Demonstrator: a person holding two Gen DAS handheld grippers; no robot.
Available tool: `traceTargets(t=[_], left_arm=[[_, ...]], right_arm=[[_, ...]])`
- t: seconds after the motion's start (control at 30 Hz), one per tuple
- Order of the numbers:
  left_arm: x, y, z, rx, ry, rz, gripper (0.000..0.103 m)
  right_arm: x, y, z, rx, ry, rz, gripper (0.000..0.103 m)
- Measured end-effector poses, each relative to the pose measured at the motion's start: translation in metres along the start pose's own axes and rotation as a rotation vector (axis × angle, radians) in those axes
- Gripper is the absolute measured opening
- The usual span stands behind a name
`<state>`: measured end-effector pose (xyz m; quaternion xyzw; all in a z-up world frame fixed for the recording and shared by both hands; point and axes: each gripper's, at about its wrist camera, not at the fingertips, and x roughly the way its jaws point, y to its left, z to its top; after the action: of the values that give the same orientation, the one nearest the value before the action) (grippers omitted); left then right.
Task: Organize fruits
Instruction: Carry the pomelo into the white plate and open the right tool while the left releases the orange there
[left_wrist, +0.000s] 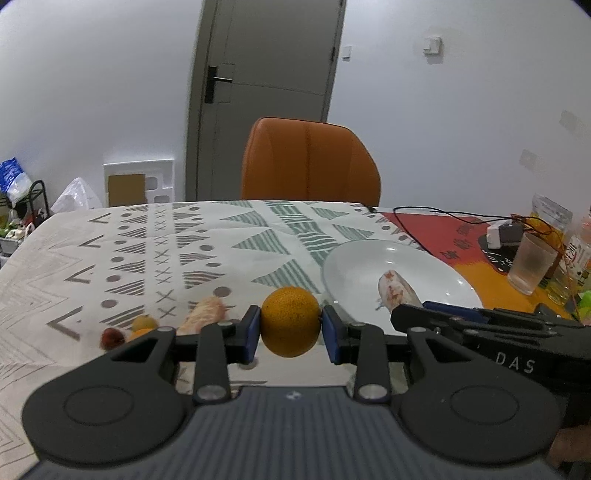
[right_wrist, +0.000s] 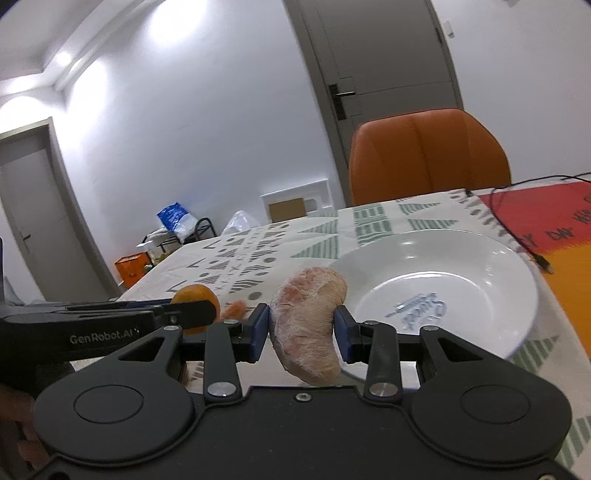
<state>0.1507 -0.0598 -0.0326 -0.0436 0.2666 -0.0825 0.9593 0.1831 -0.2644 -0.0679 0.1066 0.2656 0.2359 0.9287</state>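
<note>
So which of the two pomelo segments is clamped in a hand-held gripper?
The pomelo segment beside the white plate, in the right hand-held gripper; the other segment lies on the tablecloth.

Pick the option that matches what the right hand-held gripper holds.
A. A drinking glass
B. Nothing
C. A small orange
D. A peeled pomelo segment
D: in the right wrist view the right hand-held gripper has its blue pads pressed on a pale pink peeled pomelo segment, lifted in front of the white plate.

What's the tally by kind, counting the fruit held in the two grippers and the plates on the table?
orange, in left gripper: 1
peeled citrus segment, in right gripper: 1
white plate: 1
Total: 3
</note>
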Motion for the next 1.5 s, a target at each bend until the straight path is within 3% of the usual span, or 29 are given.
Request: traceTargets(t=[0.97, 1.17, 1.43, 1.5], left_arm=[[0.056, -0.052, 0.015, 0.078, 0.035, -0.059, 0.034], [0.061, -0.056, 0.016, 0.074, 0.038, -0.054, 0.034], [0.050, -0.042, 0.020, 0.038, 0.017, -0.021, 0.039], [0.047, -0.037, 0.020, 0.025, 0.018, -0.005, 0.051]], right_arm=[[0.000, -0.056, -0.005, 0.052, -0.034, -0.117, 0.037], [-0.009, -0.061, -0.004, 0.059, -0.059, -0.153, 0.062], [-0.013, -0.061, -0.008, 0.078, -0.045, -0.165, 0.070], [-0.014, -0.057, -0.008, 0.066, -0.053, -0.170, 0.076]])
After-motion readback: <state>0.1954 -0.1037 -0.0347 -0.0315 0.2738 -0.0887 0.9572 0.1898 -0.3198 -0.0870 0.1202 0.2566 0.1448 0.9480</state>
